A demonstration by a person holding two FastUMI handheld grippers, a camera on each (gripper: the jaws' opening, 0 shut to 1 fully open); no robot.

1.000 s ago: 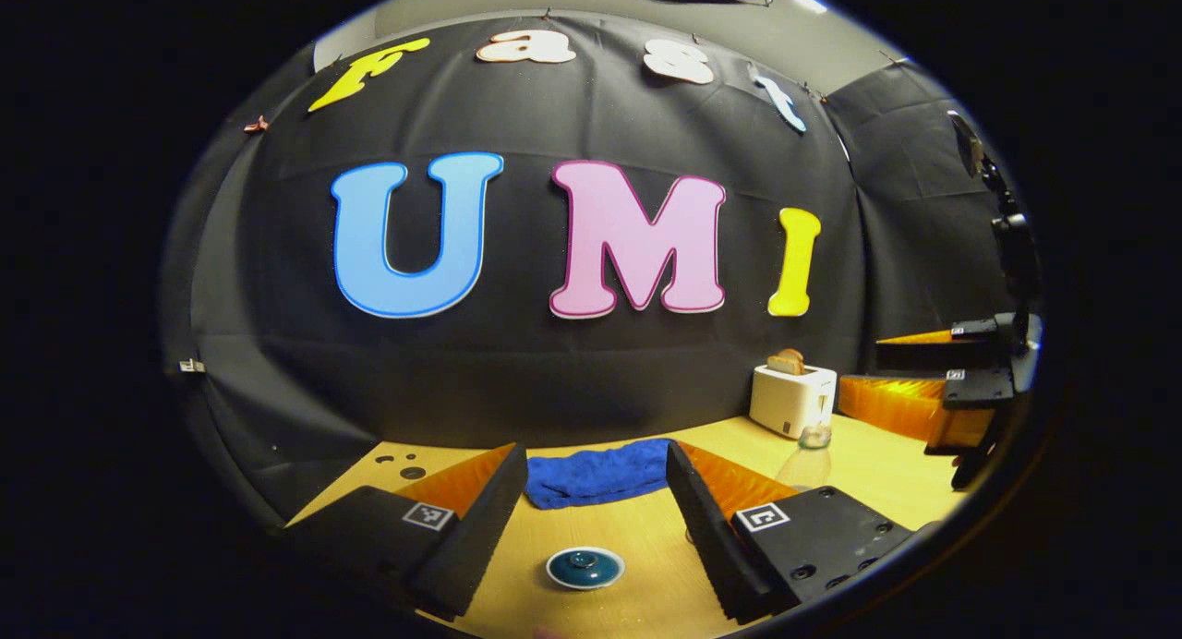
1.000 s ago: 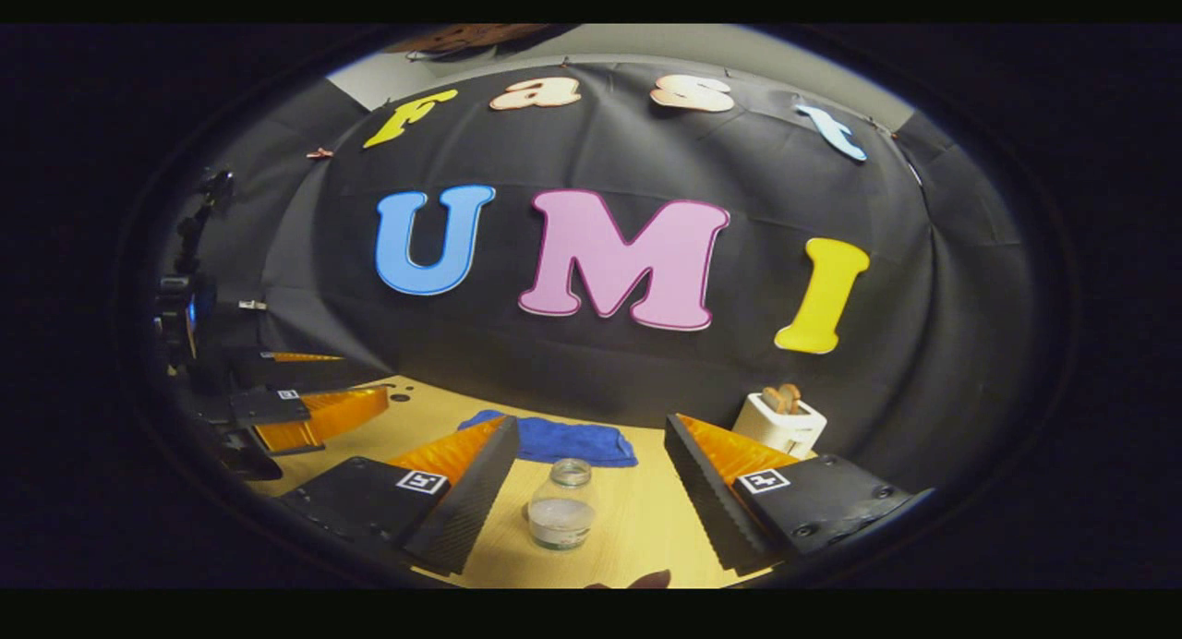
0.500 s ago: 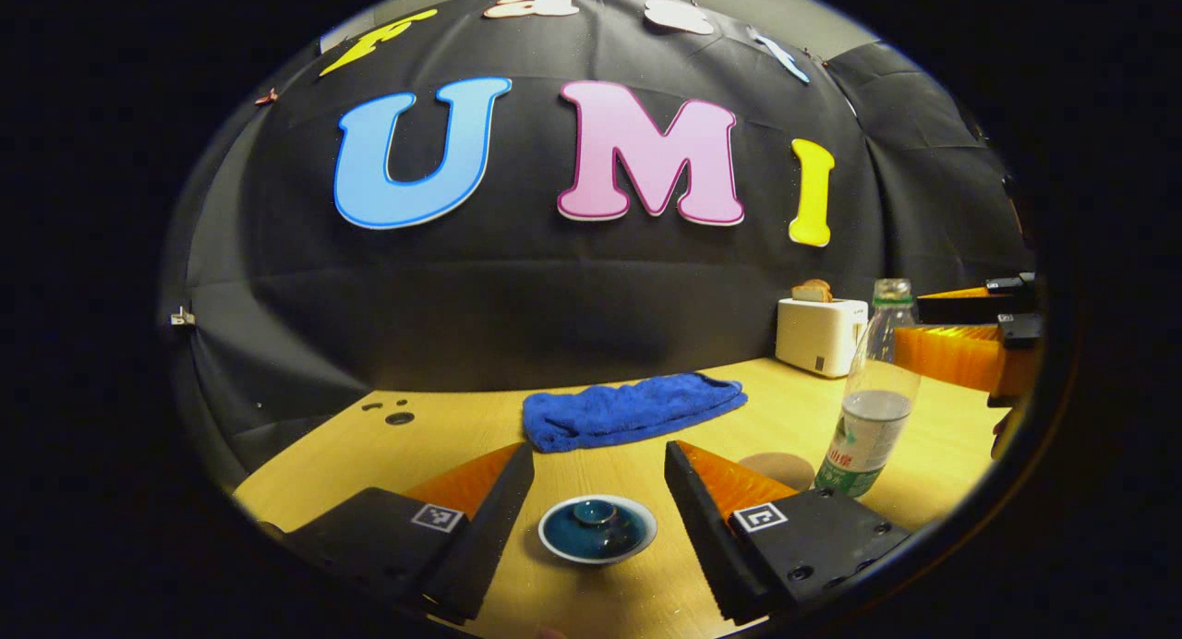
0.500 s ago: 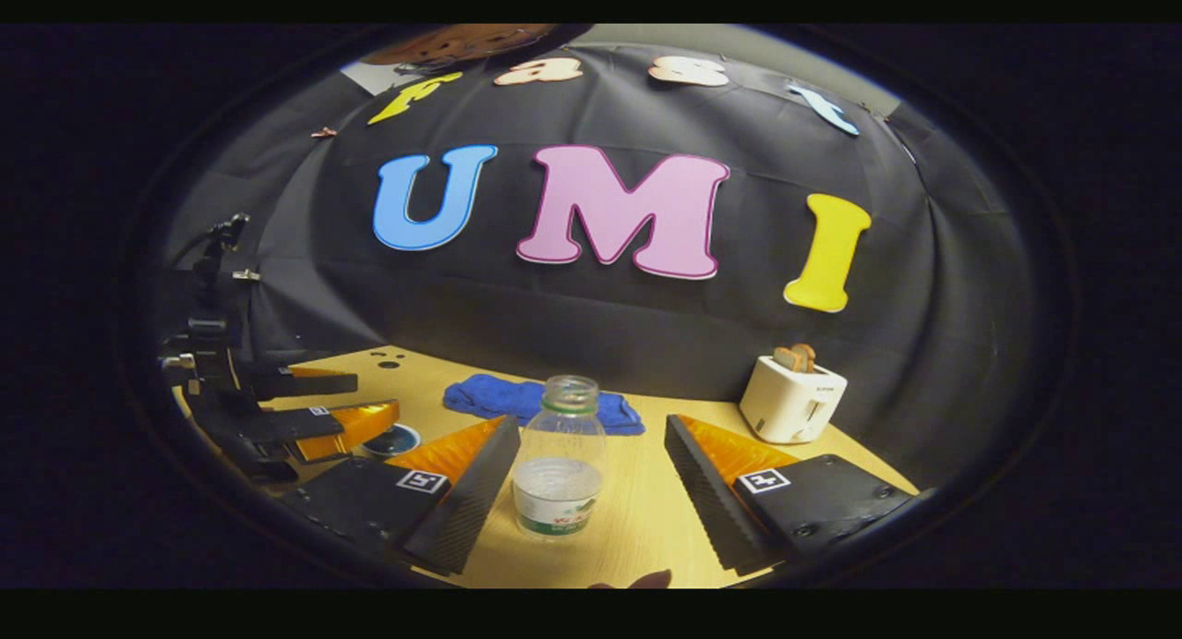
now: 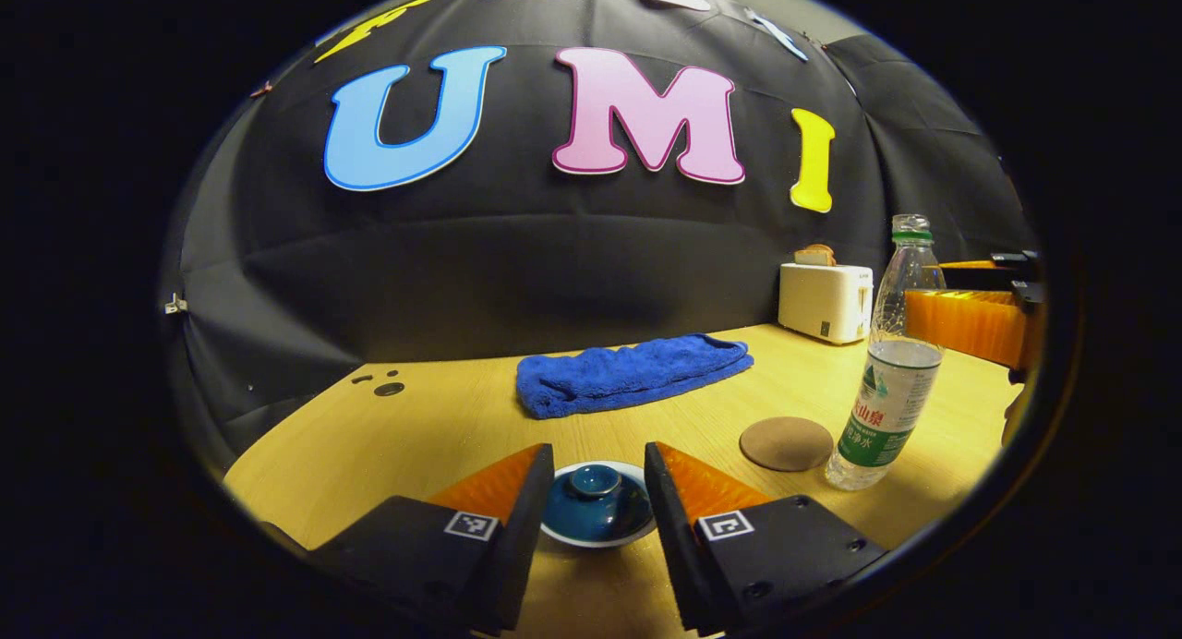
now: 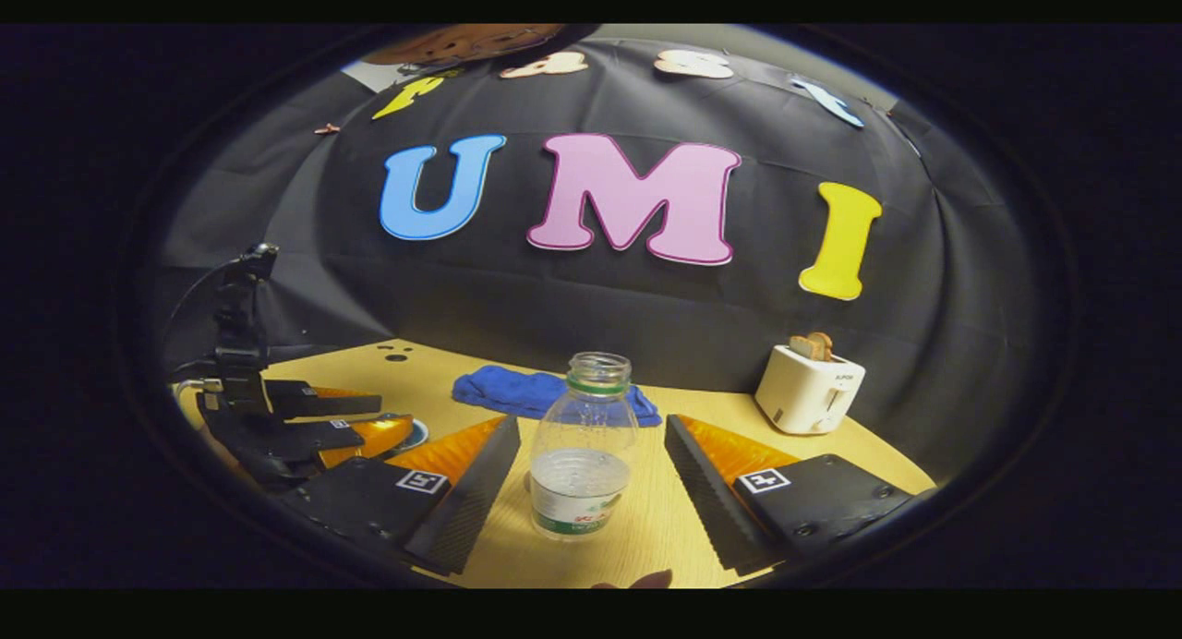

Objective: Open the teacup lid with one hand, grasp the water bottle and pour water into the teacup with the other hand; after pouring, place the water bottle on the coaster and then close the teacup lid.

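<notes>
Lidded blue teacup point(image 5: 597, 505); uncapped bottle point(image 5: 886, 371) upright beside round brown coaster point(image 5: 786, 442)

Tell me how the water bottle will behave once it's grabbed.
The water bottle looks tall and narrow, so a push up high might tip it. It is under half full, probably light. Its thin clear plastic may flex, and having no cap, a squeeze or tilt could spill water.

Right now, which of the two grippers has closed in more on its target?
The left gripper: its fingers sit narrowly either side of the teacup lid. The right gripper stands wider around the water bottle.
</notes>
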